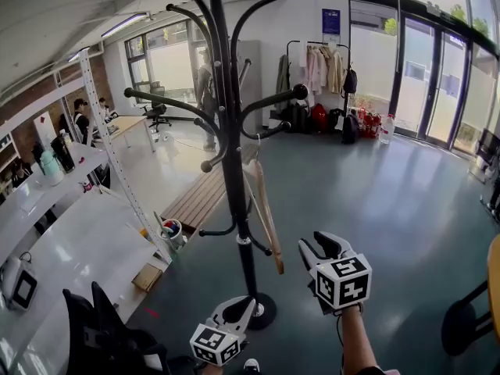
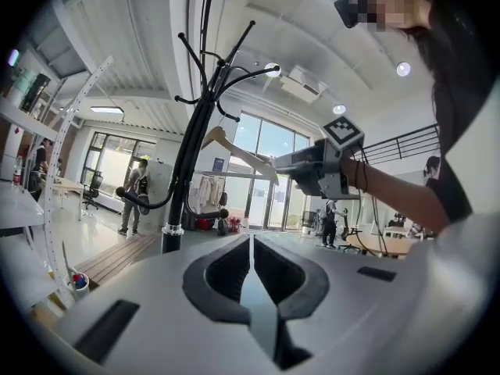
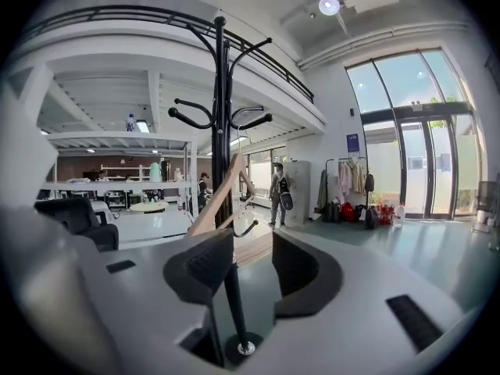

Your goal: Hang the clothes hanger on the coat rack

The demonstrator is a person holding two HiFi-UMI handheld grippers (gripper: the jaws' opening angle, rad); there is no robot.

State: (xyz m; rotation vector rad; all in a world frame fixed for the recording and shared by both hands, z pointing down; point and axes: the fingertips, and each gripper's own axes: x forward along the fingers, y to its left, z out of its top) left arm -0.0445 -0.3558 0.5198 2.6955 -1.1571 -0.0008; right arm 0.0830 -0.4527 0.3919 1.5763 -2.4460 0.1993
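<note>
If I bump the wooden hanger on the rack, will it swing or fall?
Likely swings freely: the wooden hanger hangs on the coat rack by its thin hook alone. Probably stiff and light, being slim bare wood. The tall rack stands on a small round base, so push gently.

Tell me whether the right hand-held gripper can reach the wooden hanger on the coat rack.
Probably yes: the right hand-held gripper, jaws open, sits just beside the wooden hanger; nothing stands between them.
</note>
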